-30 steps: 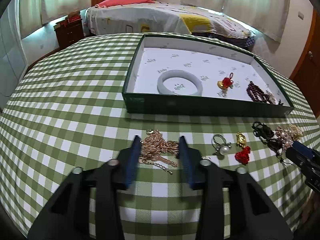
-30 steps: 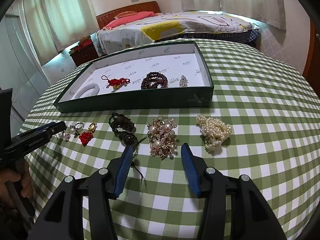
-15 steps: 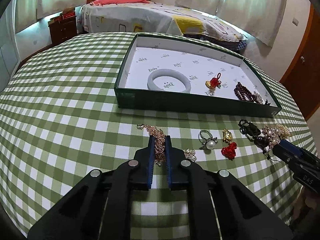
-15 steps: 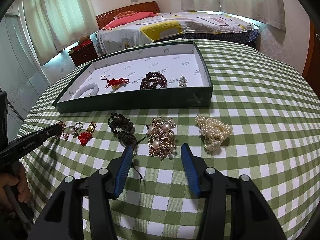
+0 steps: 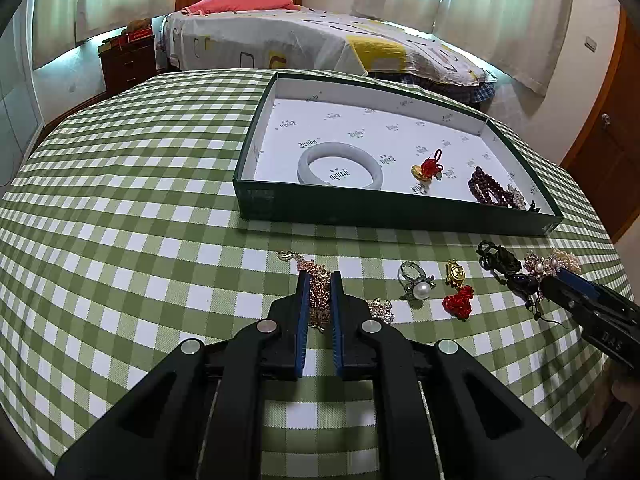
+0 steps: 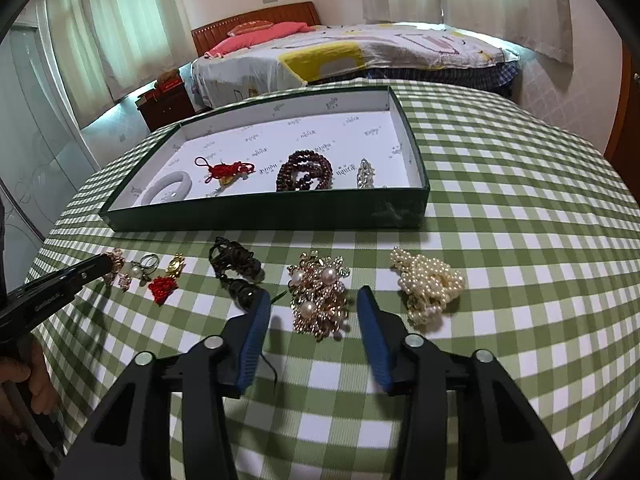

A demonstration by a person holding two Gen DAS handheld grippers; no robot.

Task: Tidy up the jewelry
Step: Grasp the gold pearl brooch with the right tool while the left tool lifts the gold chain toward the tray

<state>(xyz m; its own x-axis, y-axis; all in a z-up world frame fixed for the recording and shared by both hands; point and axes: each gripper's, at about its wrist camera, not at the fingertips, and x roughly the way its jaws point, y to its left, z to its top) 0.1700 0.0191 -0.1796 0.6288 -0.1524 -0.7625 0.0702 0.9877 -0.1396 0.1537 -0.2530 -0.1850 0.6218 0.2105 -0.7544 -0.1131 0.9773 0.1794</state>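
Bedroom behind, bed and curtains at 12 o'clock; green-checked bench [image 5: 120, 208] is carrying everything. Green box tray [image 5: 360, 216] is sitting at 12 to 1 o'clock in the left wrist view, already holding a pale bangle [image 5: 340, 165], a red-knot charm [image 5: 430, 166] and dark bead bracelet [image 5: 488, 191].

Left claw [image 5: 319, 292] is pinching shut on the gold chain [image 5: 318, 280], pads pressing a bunched middle section; the clasp end is trailing out on the cloth toward 11 o'clock. Chain looks light, limp and slippery, so loose ends are likely dangling and snagging on lift; gripping the bundled mass, not a single strand, seems the safer hold. A small sparkly piece [image 5: 380, 309] is lying just beside the claw at 3 o'clock, not gripped.

Right claw [image 6: 314, 316] is standing open with the pearl-and-gold brooch cluster [image 6: 320, 292] between its pads, neither pad touching; jaws have just been closing in on it. Brooch looks stiff, spiky and fragile at the pearls, so squeezing across the wide metal body is probably best.

Waiting on the cloth: pearl ring [image 5: 416, 284], gold-and-red charm [image 5: 456, 288], dark bead string [image 6: 236, 268] at 10 o'clock of the right claw, pearl strand heap [image 6: 428, 284] at 2 o'clock.
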